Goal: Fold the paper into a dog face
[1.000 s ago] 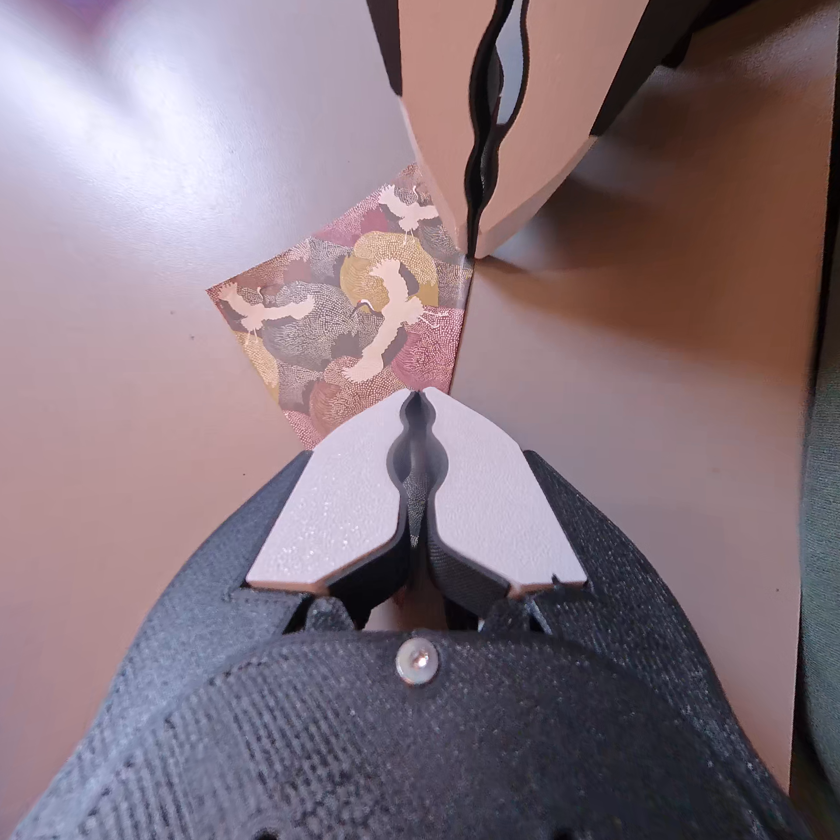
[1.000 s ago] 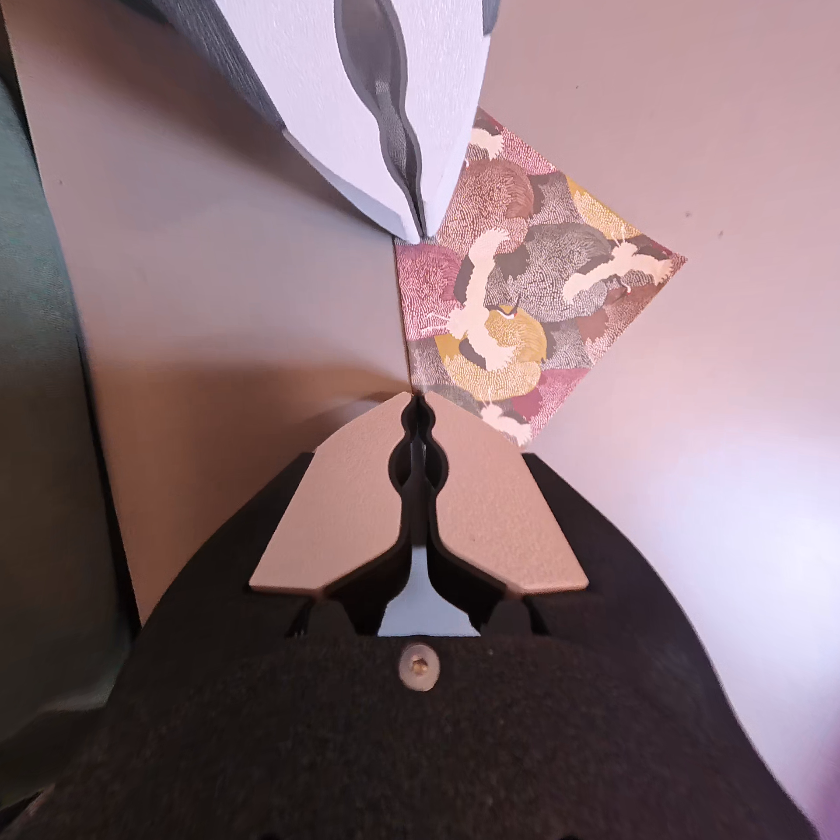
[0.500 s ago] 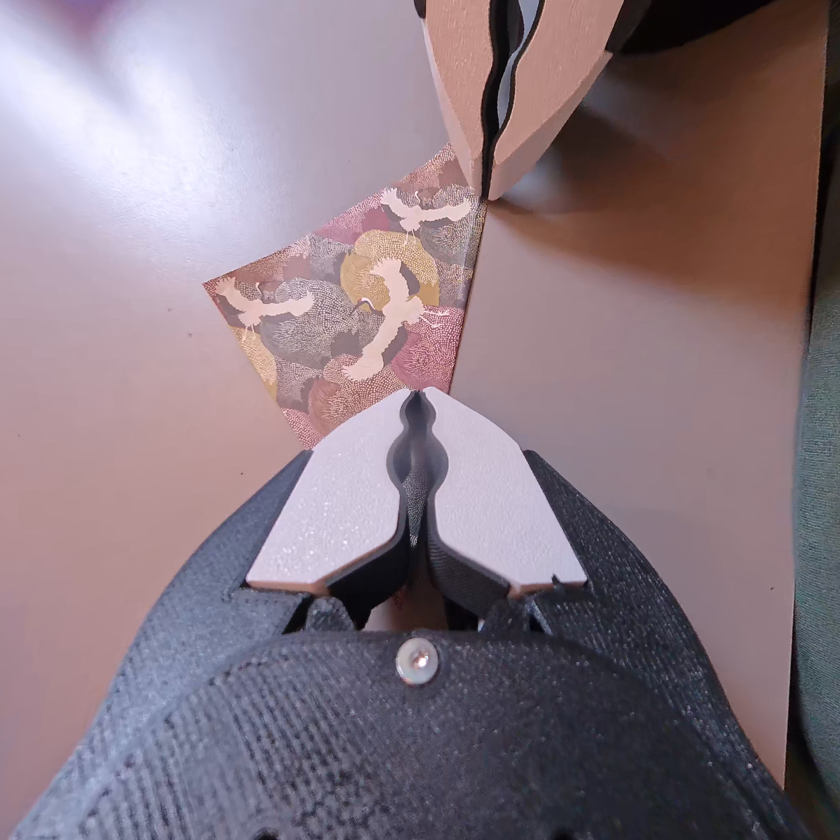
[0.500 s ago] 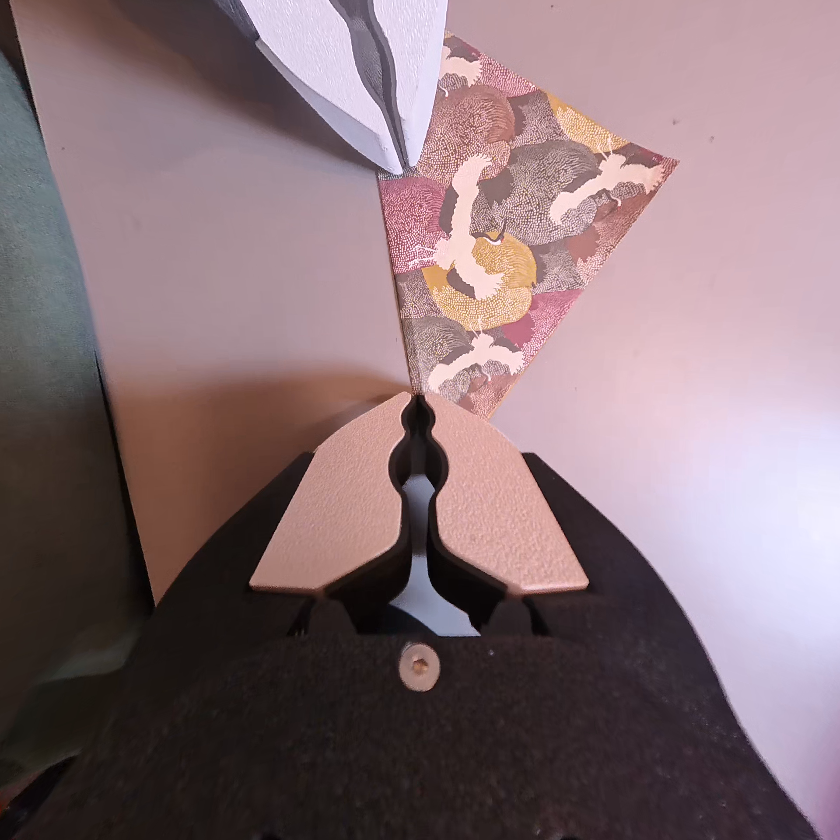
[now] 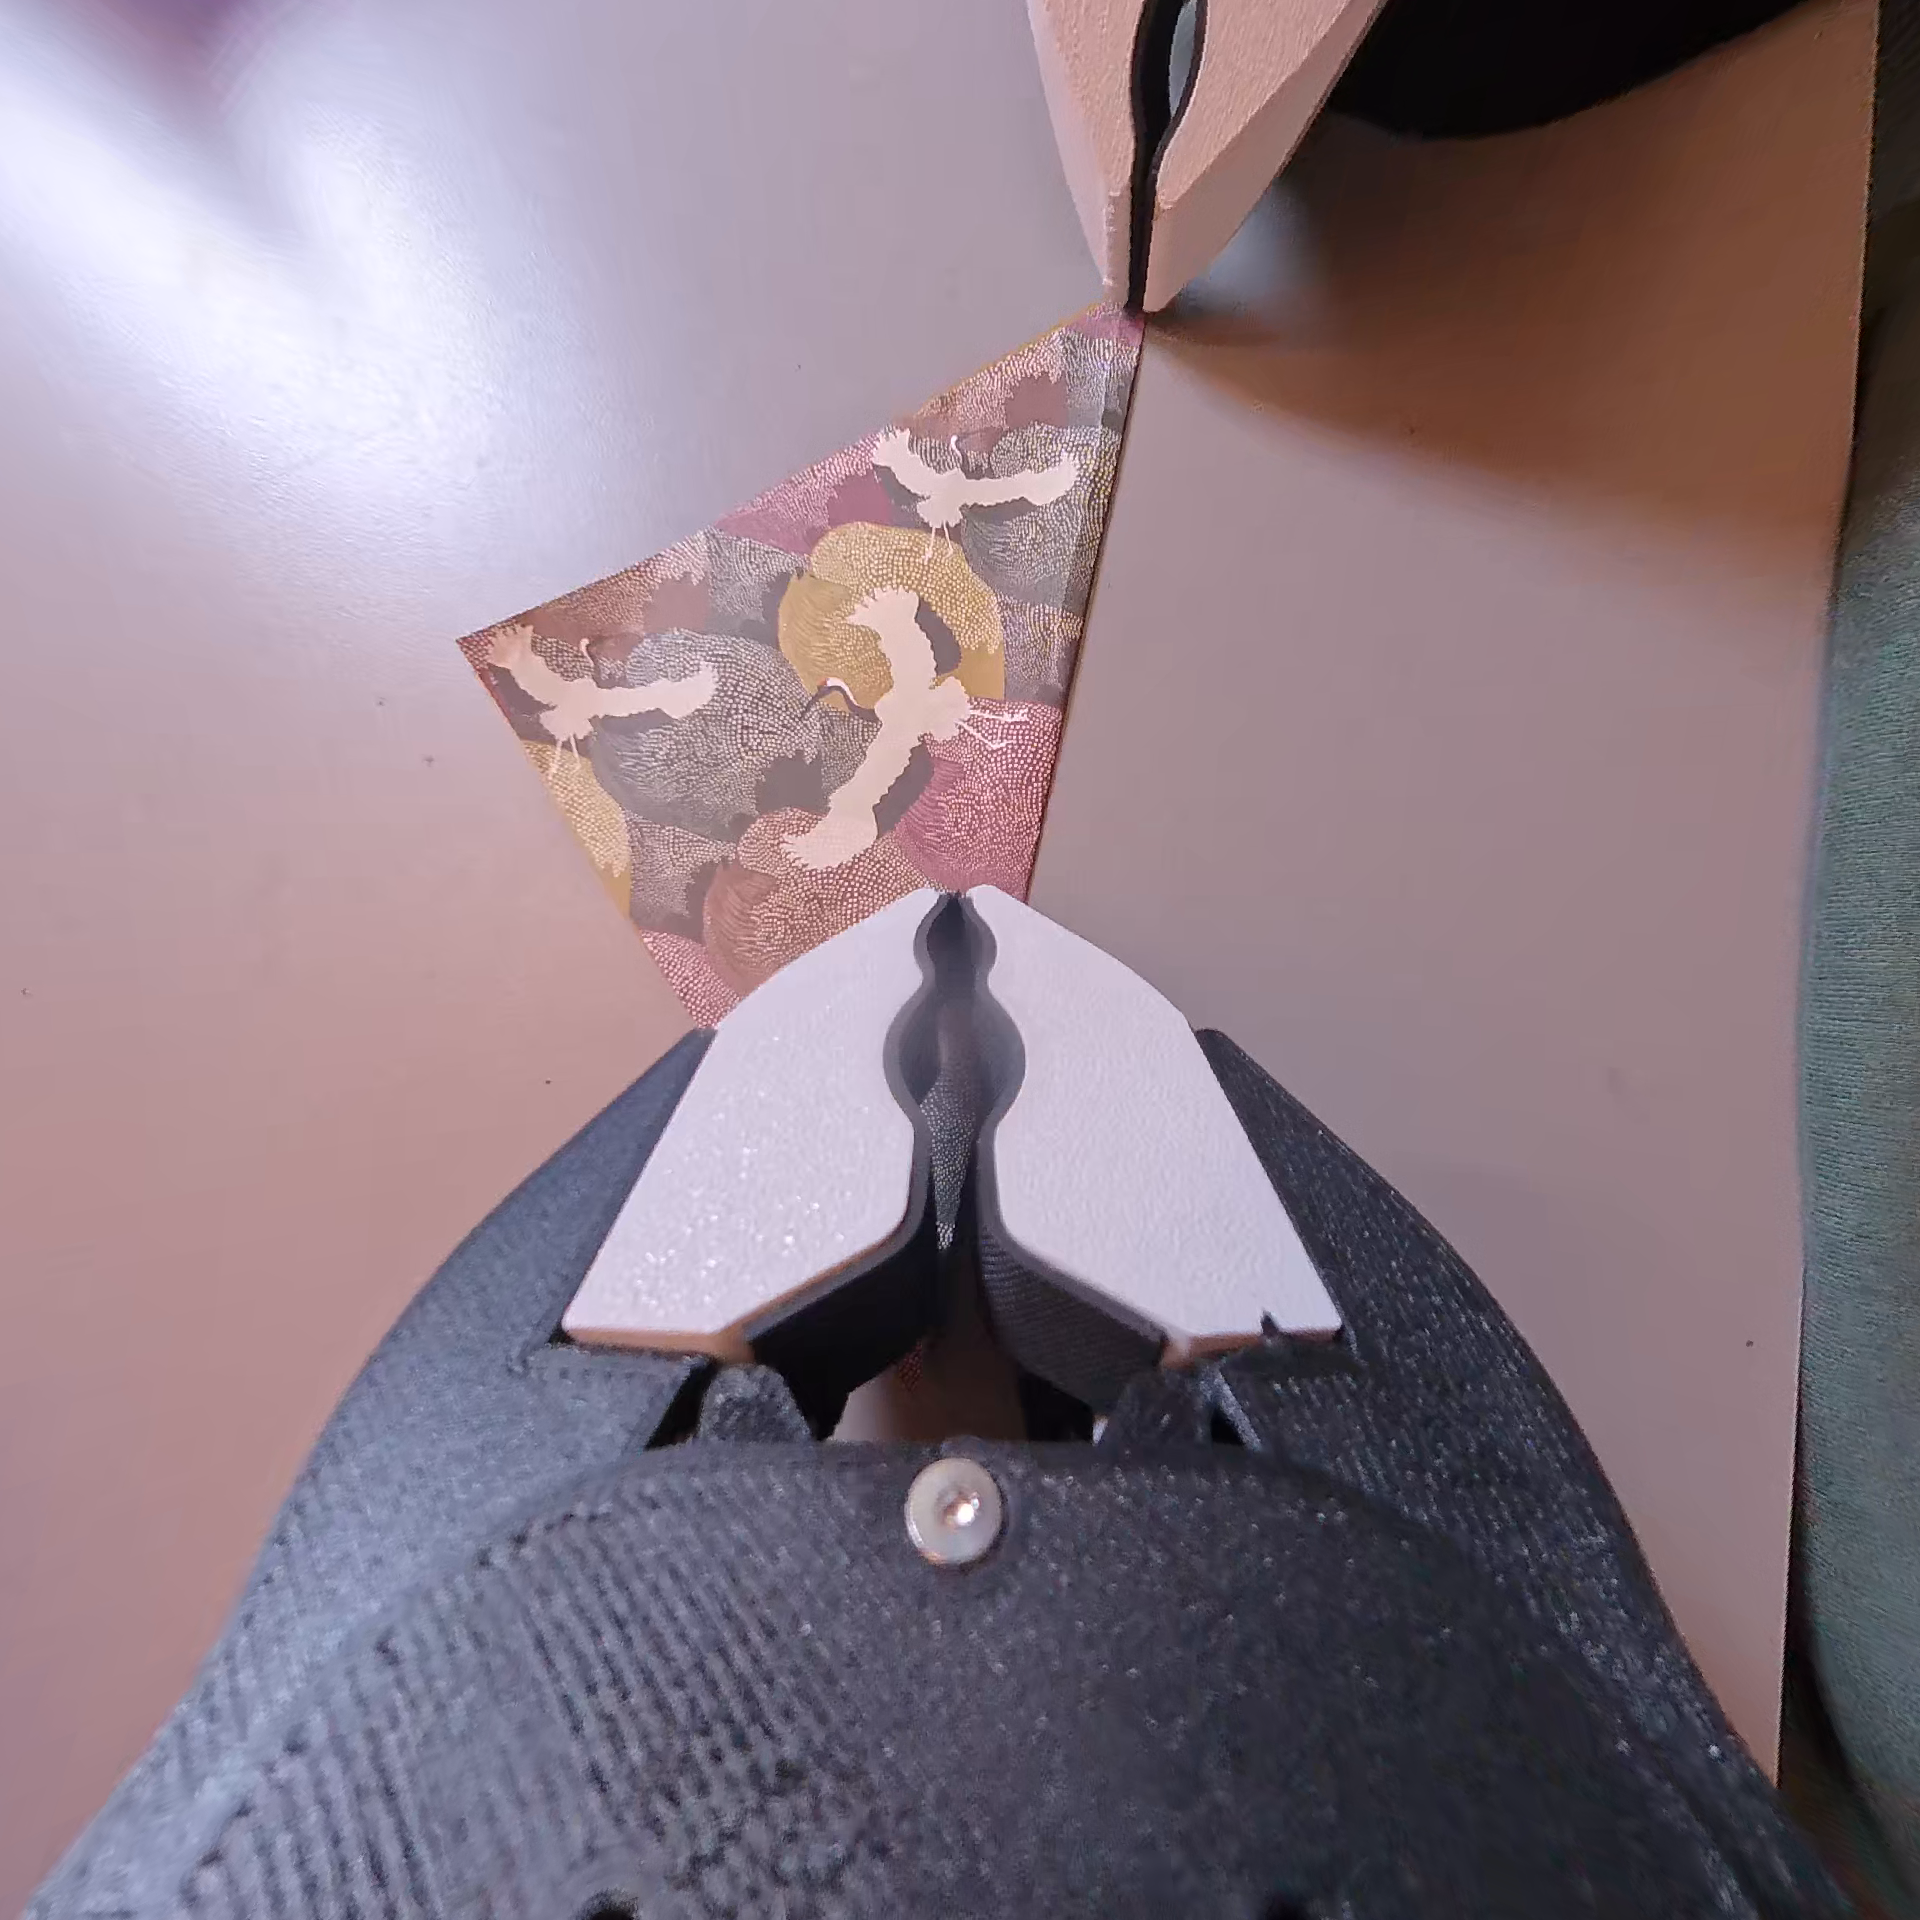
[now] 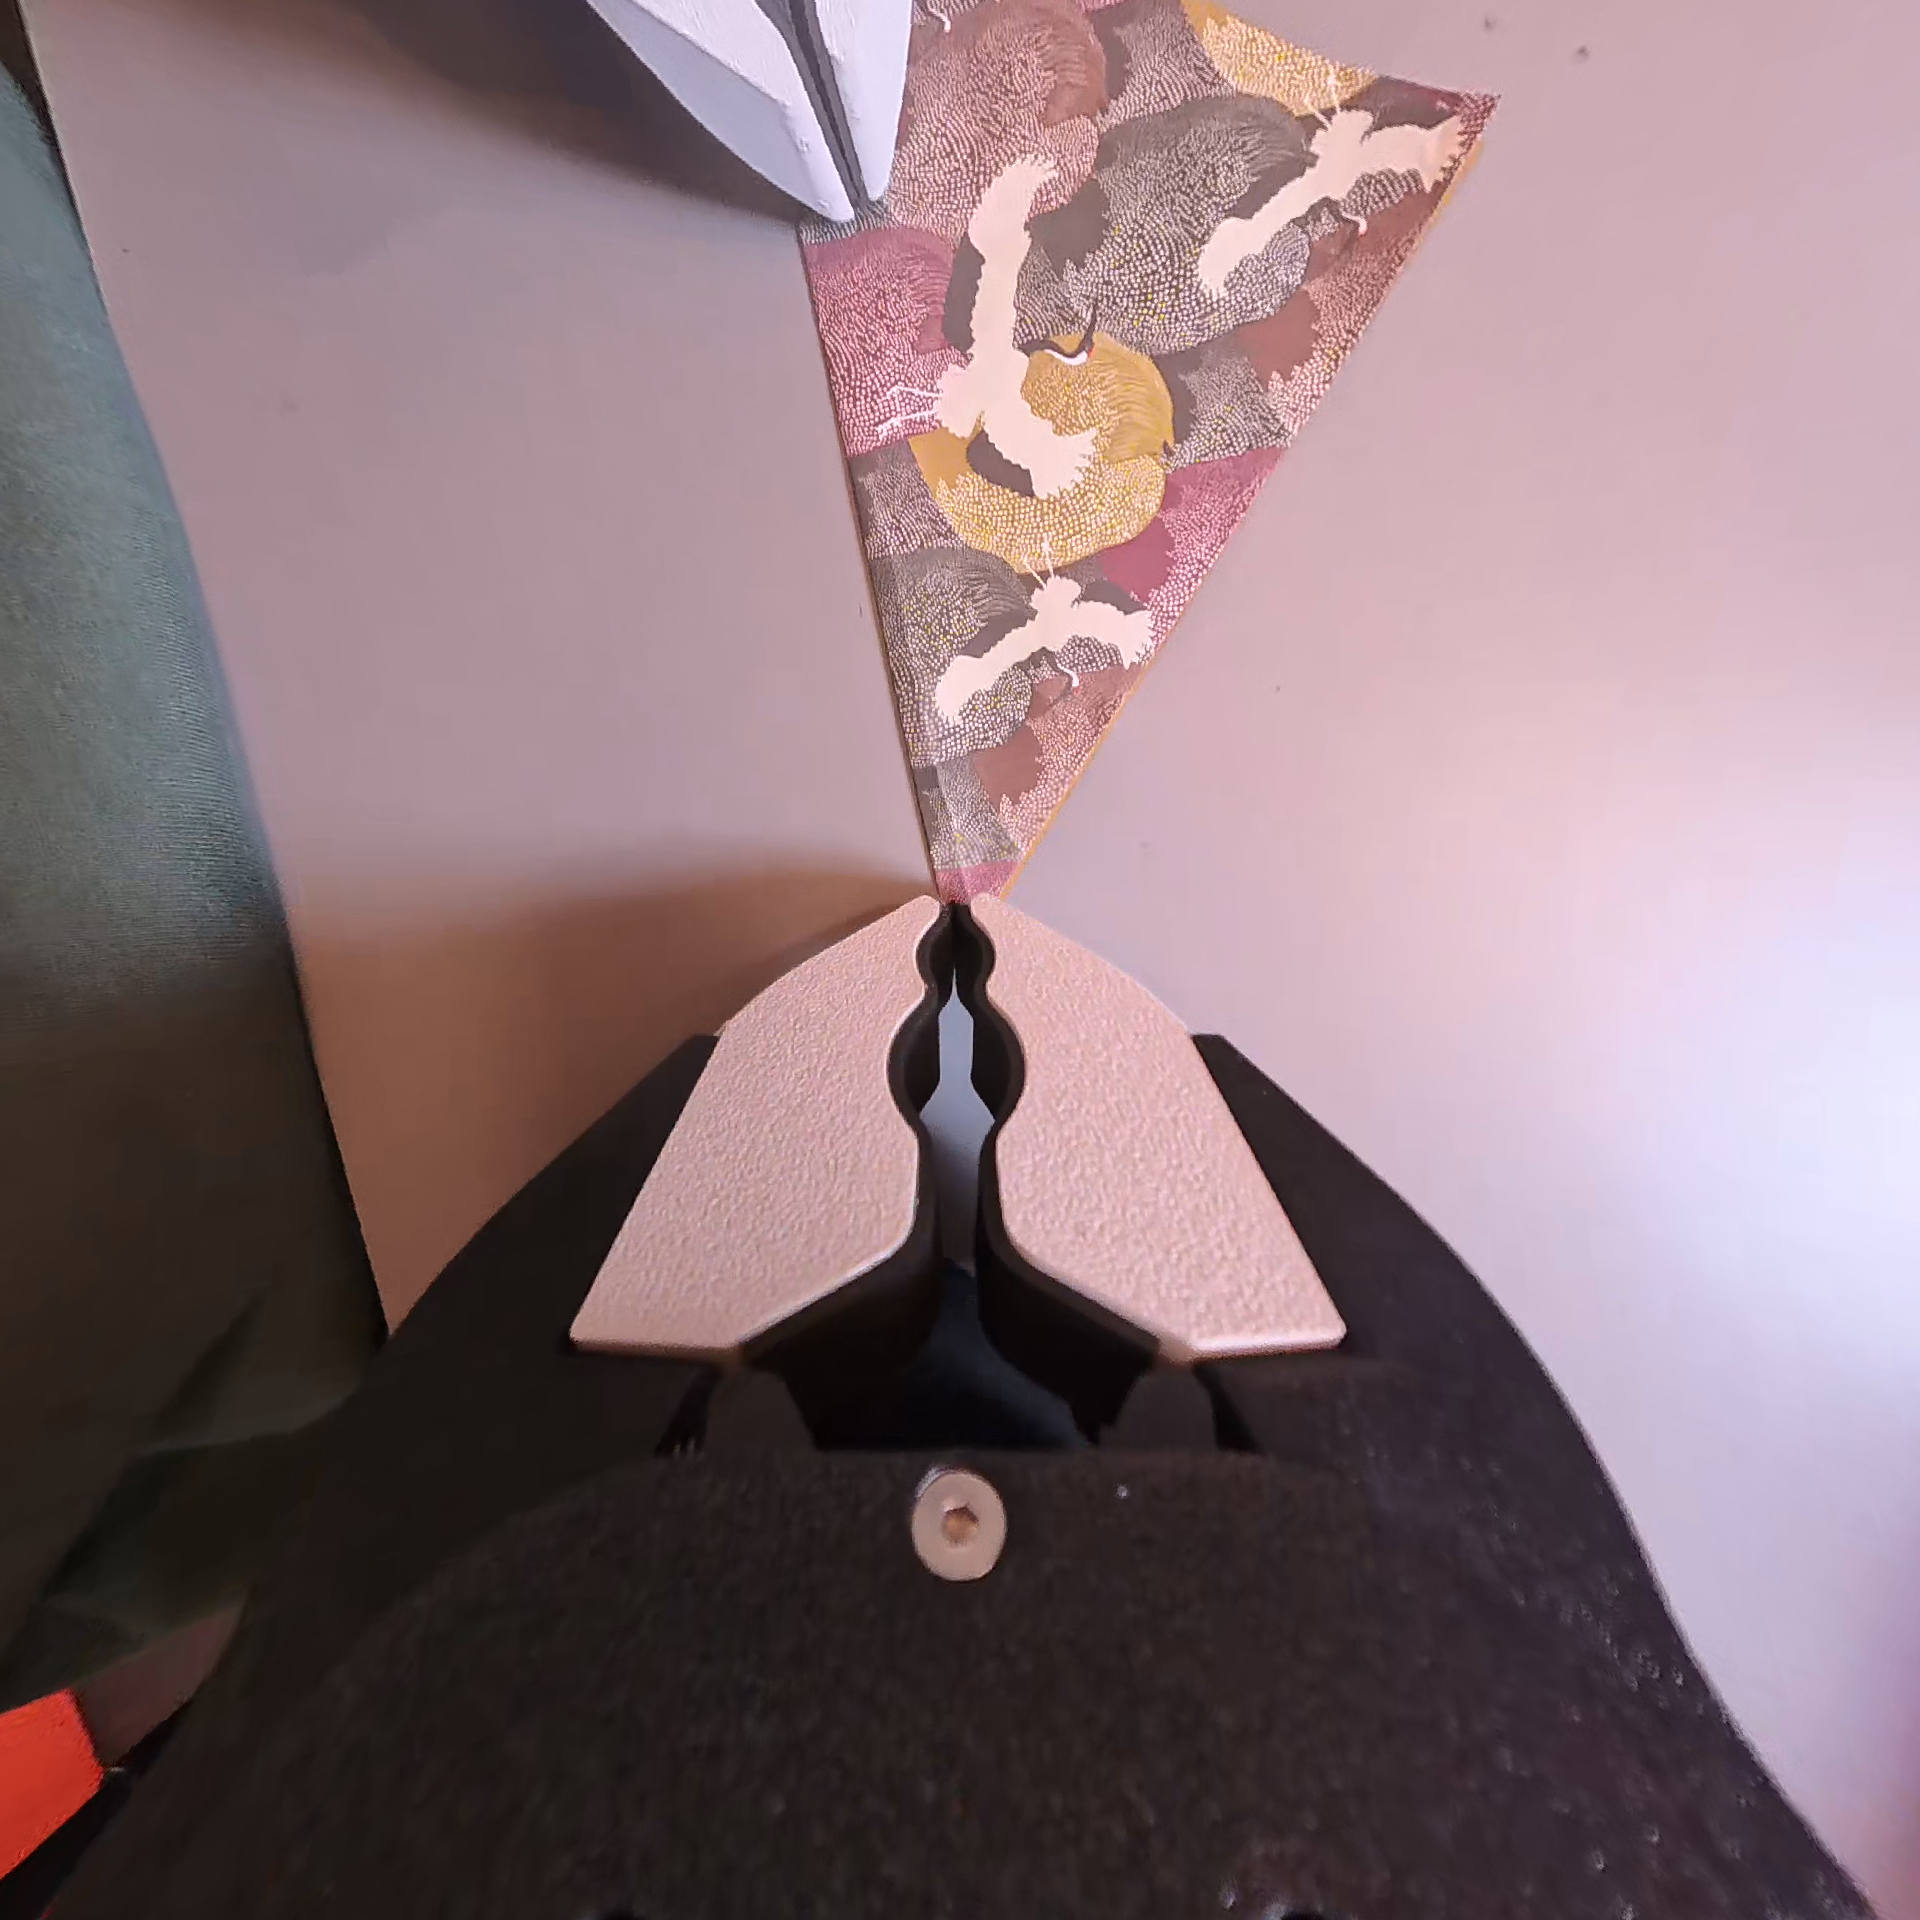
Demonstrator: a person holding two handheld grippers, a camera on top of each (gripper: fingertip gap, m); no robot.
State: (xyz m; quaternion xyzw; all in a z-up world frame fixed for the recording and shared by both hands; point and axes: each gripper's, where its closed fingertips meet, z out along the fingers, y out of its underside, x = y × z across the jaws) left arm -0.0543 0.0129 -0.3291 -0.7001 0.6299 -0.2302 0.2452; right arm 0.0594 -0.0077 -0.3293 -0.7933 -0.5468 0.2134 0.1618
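- The left gripper (image 5: 956,902), fingers closed together, presses on one corner of the paper (image 5: 831,717).
- The paper, a crane-patterned triangle, lies flat on the table (image 5: 312,935).
- The right gripper (image 6: 954,906), fingers closed, empty, tips at the opposite corner.

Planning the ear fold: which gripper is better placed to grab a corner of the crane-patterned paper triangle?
Likely right: right gripper, shut, meets the crane-patterned paper triangle at its corner; left gripper overlies the opposite one.

Black textured left gripper (image 5: 954,902) and right gripper (image 6: 954,906), pale fingers, silver screws.
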